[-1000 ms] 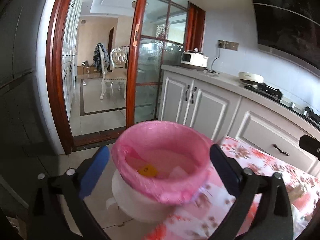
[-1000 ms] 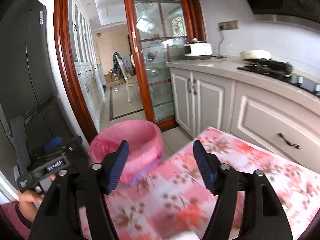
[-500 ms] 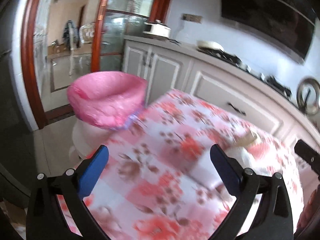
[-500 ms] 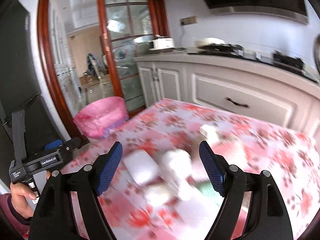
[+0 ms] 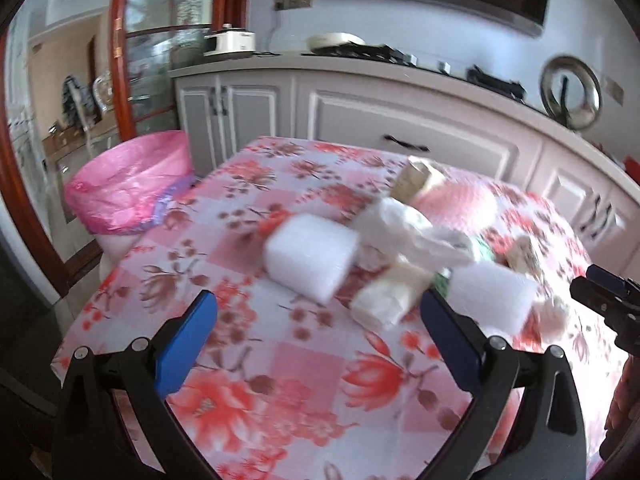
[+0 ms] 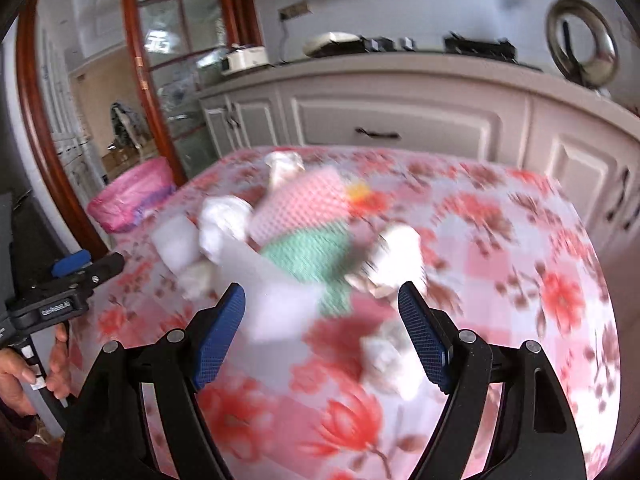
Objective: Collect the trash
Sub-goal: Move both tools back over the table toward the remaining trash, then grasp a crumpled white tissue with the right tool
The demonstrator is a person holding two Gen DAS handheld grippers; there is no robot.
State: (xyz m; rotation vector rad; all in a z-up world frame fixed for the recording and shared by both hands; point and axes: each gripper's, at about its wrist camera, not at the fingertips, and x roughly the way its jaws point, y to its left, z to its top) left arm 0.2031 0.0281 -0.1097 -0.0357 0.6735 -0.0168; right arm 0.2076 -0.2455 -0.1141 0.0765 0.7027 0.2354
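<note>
A pile of trash lies on the floral tablecloth (image 5: pixel 280 380): a white foam block (image 5: pixel 312 258), crumpled plastic (image 5: pixel 404 228), a pink foam net (image 5: pixel 456 200) and a second white foam block (image 5: pixel 492 292). My left gripper (image 5: pixel 318 316) hangs open just short of the pile, with nothing between its fingers. My right gripper (image 6: pixel 322 300) is open too. A blurred white foam block (image 6: pixel 272 296) lies just ahead of its left finger, untouched. Behind it are a green foam net (image 6: pixel 316 256) and the pink foam net (image 6: pixel 304 208). The pink-lined bin (image 5: pixel 132 184) stands off the table's far left corner.
White kitchen cabinets (image 5: pixel 400 120) run behind the table, with a stove and appliances on the counter. A wood-framed glass door (image 5: pixel 120 60) is at the left. A hand (image 6: pixel 24 372) holds the left gripper (image 6: pixel 90 262) at the left edge. Crumpled paper (image 6: pixel 384 356) lies near the right finger.
Both views swung away from the bin and doorway, to the right and down over the table, and closed on the trash pile. The right jaws stand slightly wider.
</note>
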